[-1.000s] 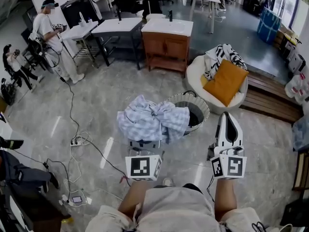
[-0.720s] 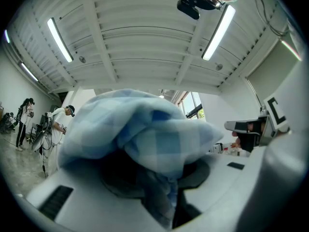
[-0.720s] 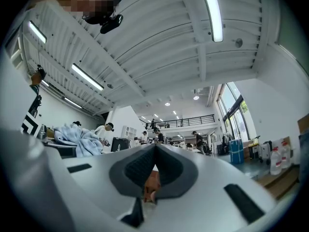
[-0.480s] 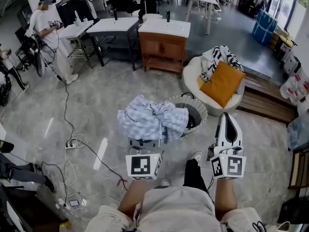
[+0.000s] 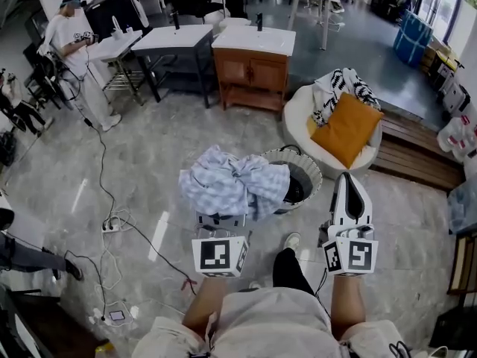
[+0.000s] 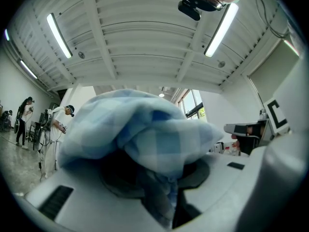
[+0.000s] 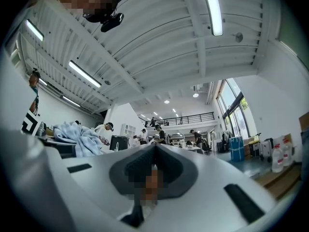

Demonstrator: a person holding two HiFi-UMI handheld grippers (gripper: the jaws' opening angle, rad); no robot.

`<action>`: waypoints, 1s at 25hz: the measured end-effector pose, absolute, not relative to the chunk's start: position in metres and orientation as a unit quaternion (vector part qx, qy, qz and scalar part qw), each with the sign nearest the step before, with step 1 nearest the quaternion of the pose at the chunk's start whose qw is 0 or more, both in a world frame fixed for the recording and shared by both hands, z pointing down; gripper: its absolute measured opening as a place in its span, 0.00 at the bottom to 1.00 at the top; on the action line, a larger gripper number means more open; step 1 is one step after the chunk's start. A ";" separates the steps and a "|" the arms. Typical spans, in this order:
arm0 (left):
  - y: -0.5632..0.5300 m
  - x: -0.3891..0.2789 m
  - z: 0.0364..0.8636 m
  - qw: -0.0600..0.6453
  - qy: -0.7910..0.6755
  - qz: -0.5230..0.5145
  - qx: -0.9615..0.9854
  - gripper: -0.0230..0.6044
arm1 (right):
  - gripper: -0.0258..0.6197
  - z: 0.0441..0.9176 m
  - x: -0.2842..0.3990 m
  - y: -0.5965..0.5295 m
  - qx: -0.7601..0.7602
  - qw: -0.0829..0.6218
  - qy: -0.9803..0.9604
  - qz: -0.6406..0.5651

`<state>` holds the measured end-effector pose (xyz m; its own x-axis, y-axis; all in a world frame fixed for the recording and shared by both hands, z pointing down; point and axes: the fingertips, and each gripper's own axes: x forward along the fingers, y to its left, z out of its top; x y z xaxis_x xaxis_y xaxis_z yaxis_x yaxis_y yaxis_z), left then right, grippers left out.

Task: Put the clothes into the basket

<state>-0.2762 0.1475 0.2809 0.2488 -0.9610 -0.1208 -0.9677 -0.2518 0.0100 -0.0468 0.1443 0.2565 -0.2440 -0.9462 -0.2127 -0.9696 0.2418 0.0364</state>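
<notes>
The left gripper [image 5: 221, 222] was clenched on a bunched blue checked shirt [image 5: 232, 185], held up in the air. The wicker basket [image 5: 313, 168] sat on the floor just beyond it at two o'clock. The right gripper [image 5: 349, 189] was closed on nothing, and by my reckoning the drop into the basket was not yet done.

Pale blue-and-white checked clothes [image 5: 235, 185] hang at the white left gripper [image 5: 221, 219], whose cube carries black-and-white square markers. The white right gripper [image 5: 350, 183], dark grey along its inner faces, bears the same black-and-white markers. Just ahead of both, the basket [image 5: 311, 171] shows a pale woven rim and a black inside. Beyond the right gripper, an orange cushion [image 5: 348, 129] and a black-and-white patterned throw [image 5: 341, 86] sit on a cream chair [image 5: 296, 114]. The floor [image 5: 149, 155] is veined grey.
</notes>
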 end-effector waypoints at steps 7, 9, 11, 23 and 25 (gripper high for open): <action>0.107 -0.262 0.298 0.034 0.604 0.050 -0.795 0.28 | 0.02 0.281 -0.030 0.104 -0.622 0.079 0.776 0.070; 0.093 -0.256 0.300 0.038 0.603 0.050 -0.795 0.28 | 0.02 0.284 -0.024 0.091 -0.624 0.079 0.774 0.076; 0.063 -0.237 0.291 0.040 0.605 0.049 -0.793 0.28 | 0.02 0.279 -0.004 0.060 -0.624 0.080 0.774 0.073; -0.091 -0.117 0.260 0.050 0.594 0.050 -0.802 0.28 | 0.02 0.268 0.117 -0.090 -0.630 0.098 0.769 0.047; -0.109 -0.100 0.259 0.051 0.594 0.051 -0.801 0.28 | 0.02 0.268 0.135 -0.109 -0.630 0.101 0.769 0.045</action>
